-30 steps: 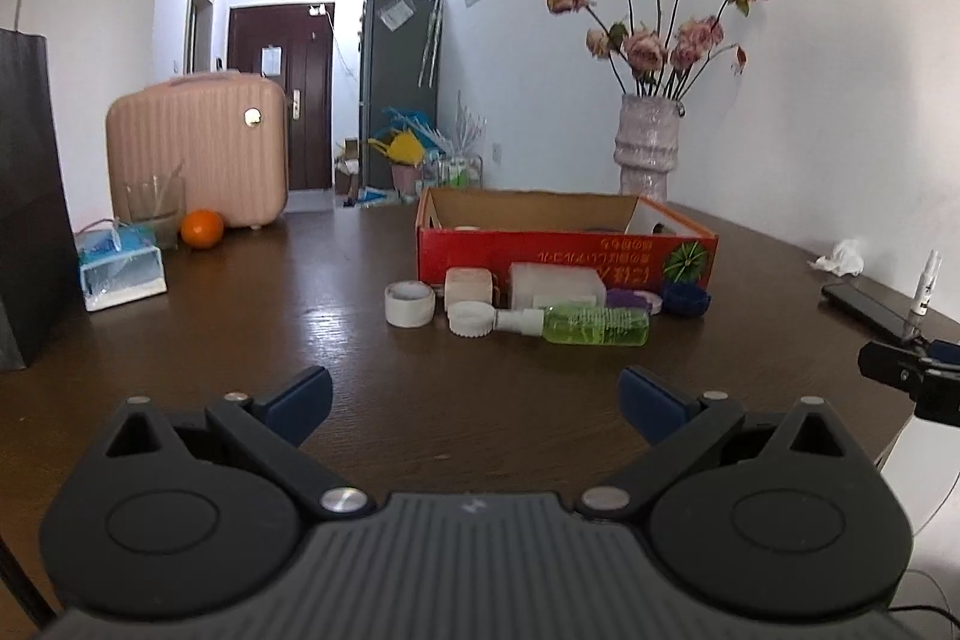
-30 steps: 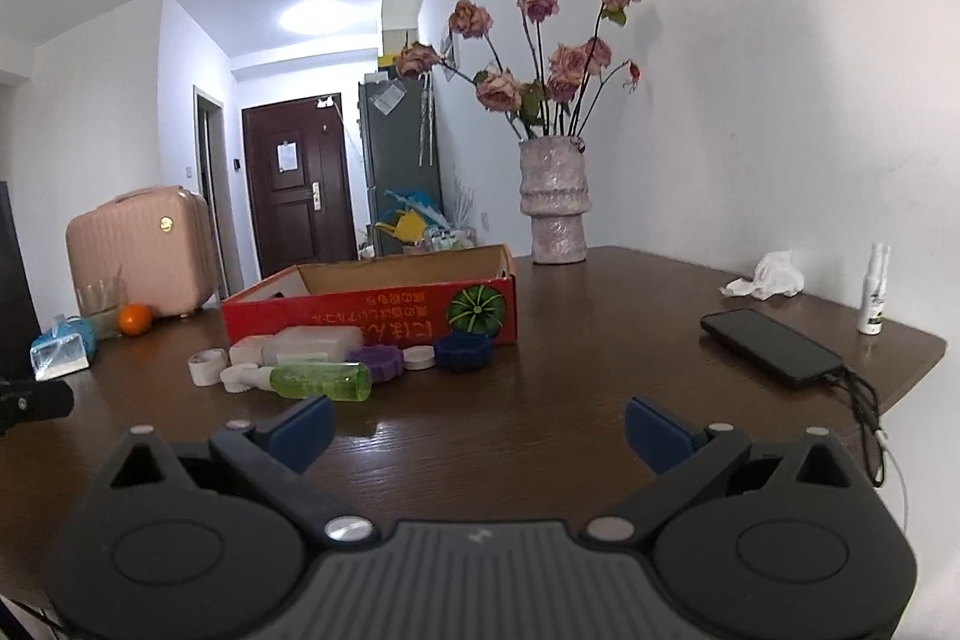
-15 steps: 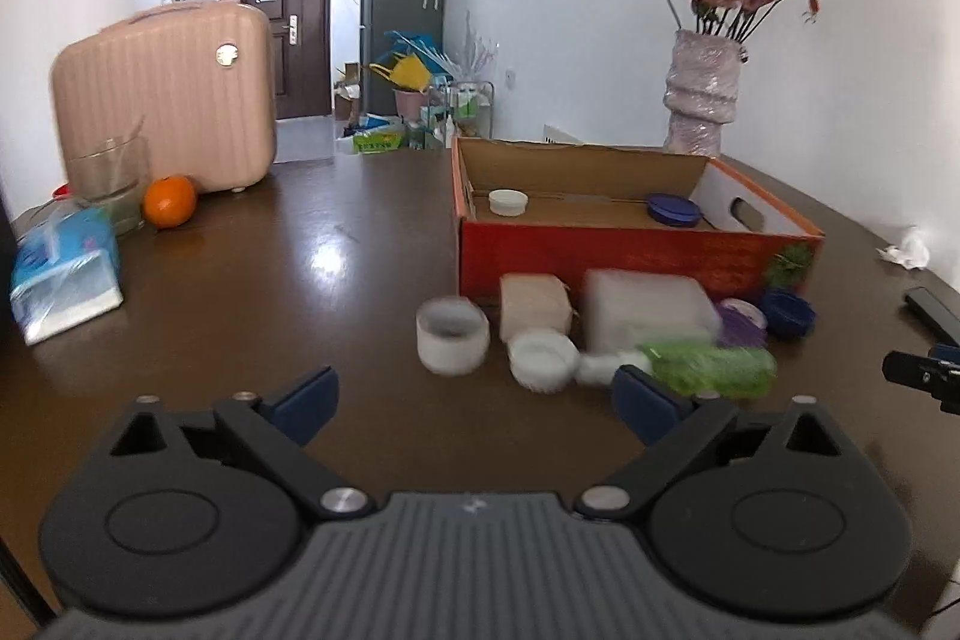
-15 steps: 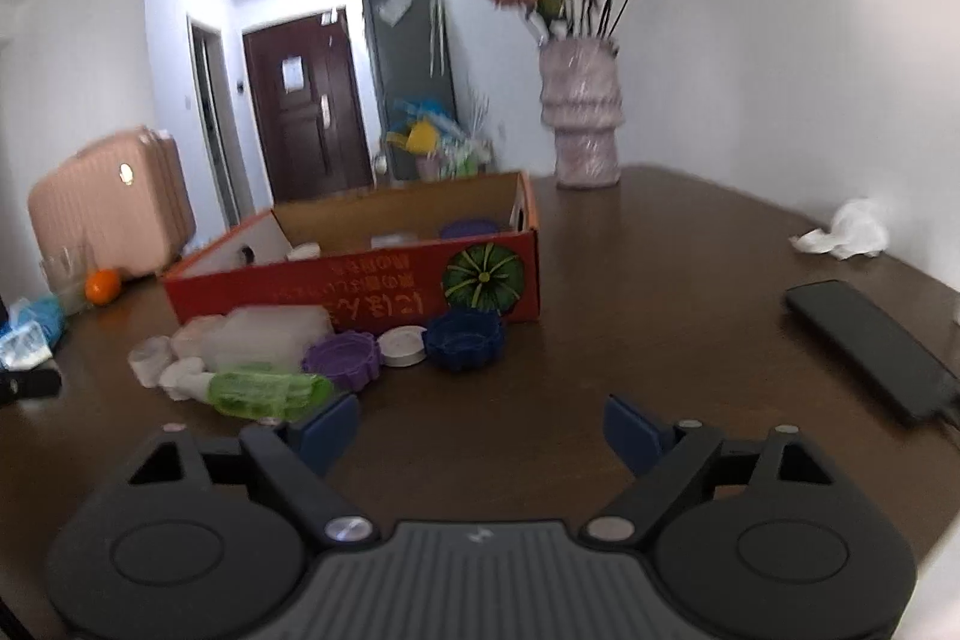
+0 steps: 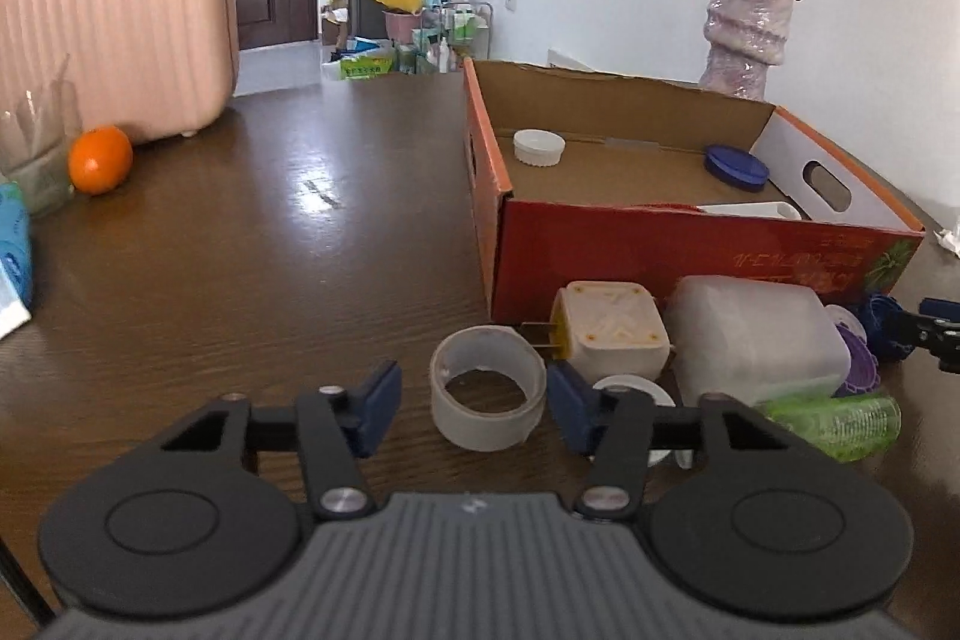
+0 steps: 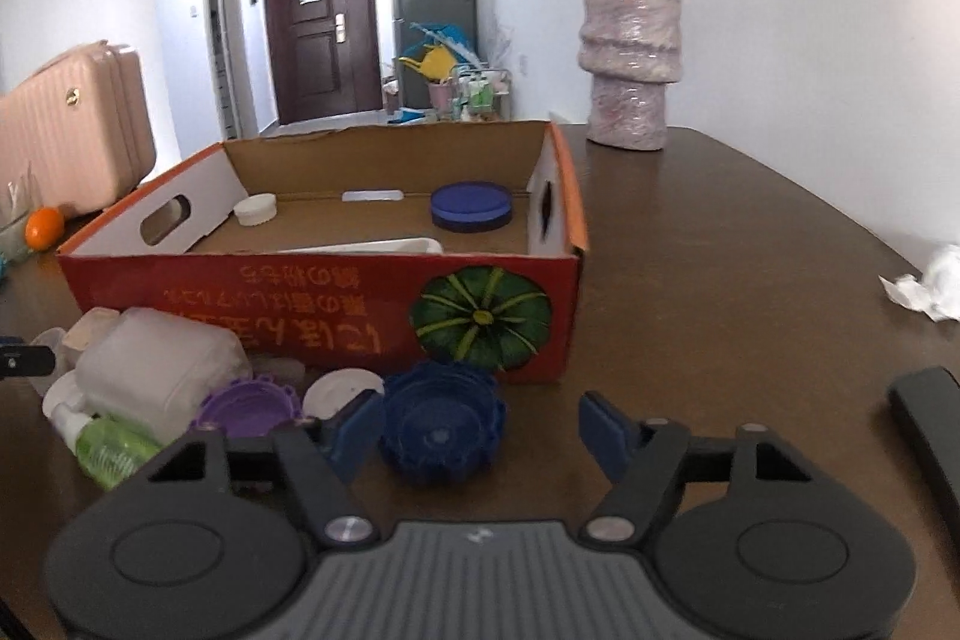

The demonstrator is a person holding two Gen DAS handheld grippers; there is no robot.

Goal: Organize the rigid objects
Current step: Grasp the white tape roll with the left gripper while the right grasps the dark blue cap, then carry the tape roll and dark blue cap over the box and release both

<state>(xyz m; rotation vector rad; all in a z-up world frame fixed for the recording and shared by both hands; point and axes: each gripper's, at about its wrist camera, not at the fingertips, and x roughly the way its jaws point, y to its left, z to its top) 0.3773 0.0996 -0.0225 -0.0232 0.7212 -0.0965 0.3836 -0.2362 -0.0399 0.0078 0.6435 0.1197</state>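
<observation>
Left gripper [image 5: 474,403] spread around the tape roll [image 5: 487,387], jaws just been closing in, right pad about touching the roll and a gap on the left side, so not pinching. Right gripper [image 6: 480,430] spread too, also just been closing, blue cap [image 6: 441,421] sitting between the fingers, hugging the left one, well clear of the right. Box [image 6: 336,316] just ahead of both, with plug [image 5: 609,334], white tub [image 5: 756,340], purple cap [image 6: 249,409] and green bottle [image 5: 834,424] crowded along its front.
</observation>
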